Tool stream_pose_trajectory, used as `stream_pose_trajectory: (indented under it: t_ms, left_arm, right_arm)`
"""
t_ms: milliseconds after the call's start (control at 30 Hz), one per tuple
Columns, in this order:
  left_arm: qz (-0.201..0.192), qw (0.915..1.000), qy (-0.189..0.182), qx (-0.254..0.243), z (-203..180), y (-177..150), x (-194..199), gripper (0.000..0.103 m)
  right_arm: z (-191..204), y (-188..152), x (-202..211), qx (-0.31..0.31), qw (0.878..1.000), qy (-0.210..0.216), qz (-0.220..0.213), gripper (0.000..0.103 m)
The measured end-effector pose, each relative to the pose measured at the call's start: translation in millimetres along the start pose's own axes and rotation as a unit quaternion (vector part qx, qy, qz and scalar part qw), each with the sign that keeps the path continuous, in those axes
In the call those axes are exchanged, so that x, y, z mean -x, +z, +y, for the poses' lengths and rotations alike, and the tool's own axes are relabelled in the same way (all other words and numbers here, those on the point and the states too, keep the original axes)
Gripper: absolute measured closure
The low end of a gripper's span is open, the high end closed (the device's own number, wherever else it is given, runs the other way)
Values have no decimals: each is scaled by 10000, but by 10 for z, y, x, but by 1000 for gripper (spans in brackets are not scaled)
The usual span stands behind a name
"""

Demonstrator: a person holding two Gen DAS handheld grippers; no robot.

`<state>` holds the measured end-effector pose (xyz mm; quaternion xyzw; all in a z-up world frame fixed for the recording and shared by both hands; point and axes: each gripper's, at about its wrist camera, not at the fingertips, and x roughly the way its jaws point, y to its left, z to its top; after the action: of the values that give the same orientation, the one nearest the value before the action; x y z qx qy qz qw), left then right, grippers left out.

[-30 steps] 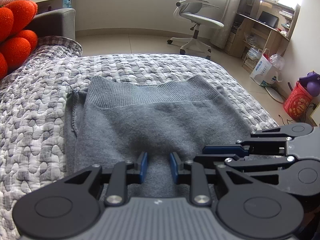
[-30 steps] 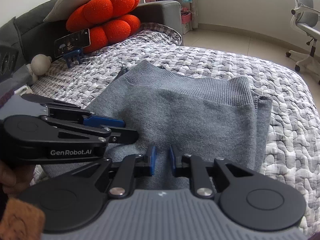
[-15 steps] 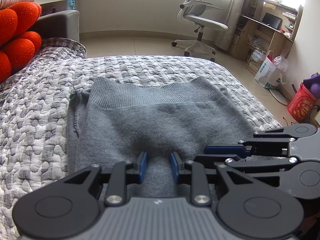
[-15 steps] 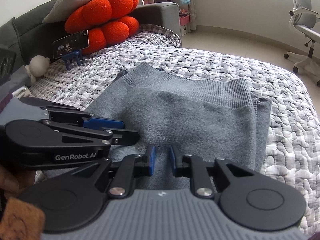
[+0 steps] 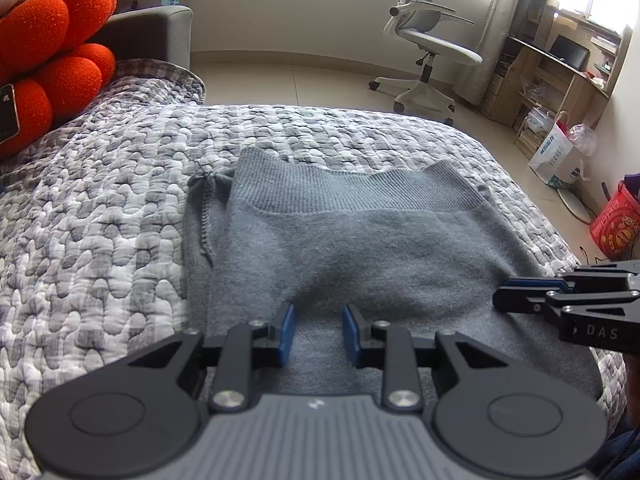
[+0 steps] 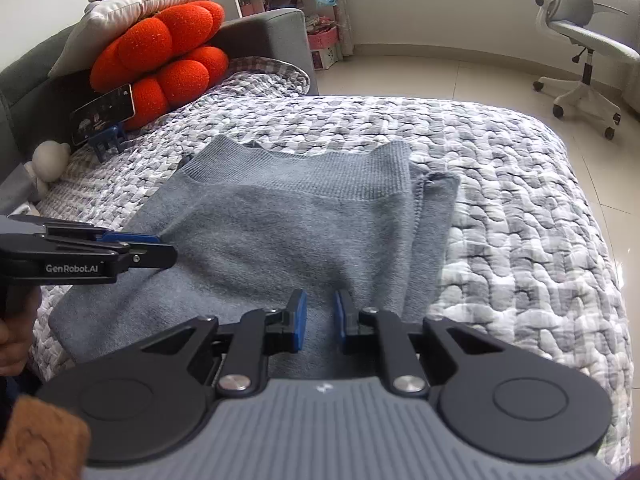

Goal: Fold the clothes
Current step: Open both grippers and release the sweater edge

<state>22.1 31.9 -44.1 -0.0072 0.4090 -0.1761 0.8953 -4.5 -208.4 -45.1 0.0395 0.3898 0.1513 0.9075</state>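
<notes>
The left tongs (image 5: 318,328) hang over the near edge of a grey sweater (image 5: 360,248), their blue pads (image 5: 286,330) set a moderate gap apart with only knit showing between them; they grip nothing. The right tongs (image 6: 320,320) sit likewise above the same near edge, pads (image 6: 300,322) a narrower gap apart, and nothing is clamped between them either.

The sweater lies folded on a quilted bed (image 5: 100,220), stretching away ahead of both tongs, its ribbed band (image 5: 352,196) at the far end. In the right wrist view a folded layer (image 6: 434,232) juts out along the edge right of the right tongs. In the left wrist view a loose seam (image 5: 206,216) runs down the side left of the left tongs.

Each pair of tongs shows side-on in the other's view, at the sweater's side edge: right tongs (image 5: 516,292), left tongs (image 6: 160,250). Whether they touch the cloth cannot be told.

Far left, beyond the sweater, red cushions (image 6: 168,48) lean on a headboard with a phone (image 6: 102,114) on a stand. An office chair (image 5: 432,40) stands on the floor beyond the bed.
</notes>
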Motion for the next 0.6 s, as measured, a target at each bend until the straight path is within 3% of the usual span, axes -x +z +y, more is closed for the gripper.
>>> stream_pose_trajectory:
  t_ms: [200, 600]
  left_arm:
    - [28, 9999, -28, 133, 64, 13, 19, 75]
    - [44, 9994, 22, 349, 206, 18, 77, 75]
  right_arm:
    - [-180, -2, 54, -255, 9996, -139, 36, 88]
    - [-155, 19, 47, -183, 9995, -221, 109, 88]
